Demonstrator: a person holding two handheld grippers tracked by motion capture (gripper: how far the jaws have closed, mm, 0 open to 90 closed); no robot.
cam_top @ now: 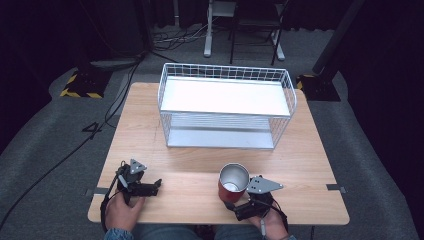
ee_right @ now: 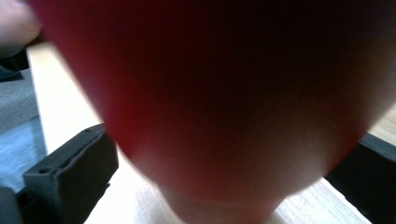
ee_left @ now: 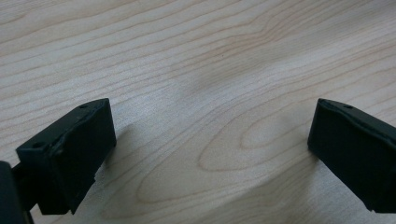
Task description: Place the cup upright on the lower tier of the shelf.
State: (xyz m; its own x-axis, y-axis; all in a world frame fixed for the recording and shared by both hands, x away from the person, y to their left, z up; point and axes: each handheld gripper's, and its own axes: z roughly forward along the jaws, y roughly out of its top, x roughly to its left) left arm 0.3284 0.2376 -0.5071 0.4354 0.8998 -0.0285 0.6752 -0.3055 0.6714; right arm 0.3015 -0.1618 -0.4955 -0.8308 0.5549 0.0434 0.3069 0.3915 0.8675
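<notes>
Dark curtains and cables are ringing a pale wooden table (cam_top: 200, 180), which is carrying a white wire rack (cam_top: 226, 105) toward its twelve o'clock side. Starting at the seven o'clock corner, the left gripper (cam_top: 156, 185) is resting low on the boards with its jaws spread wide; its own view is showing nothing but bare wood grain between them. Moving across to about five o'clock, a red cup (cam_top: 232, 183) with a shiny metal inside is standing upright near the front edge, well apart from the rack. The right gripper (cam_top: 231, 206) is sitting just behind it, at the cup's six o'clock, and in the right gripper view the red wall (ee_right: 224, 102) is looming between the two black jaws; whether they are pressing on it or merely flanking it I cannot tell. The cup is looking light, rigid and smooth, so it is probably going to slip under a loose pinch; taking it across the lower body, where it is tapering, seems the safest hold.
</notes>
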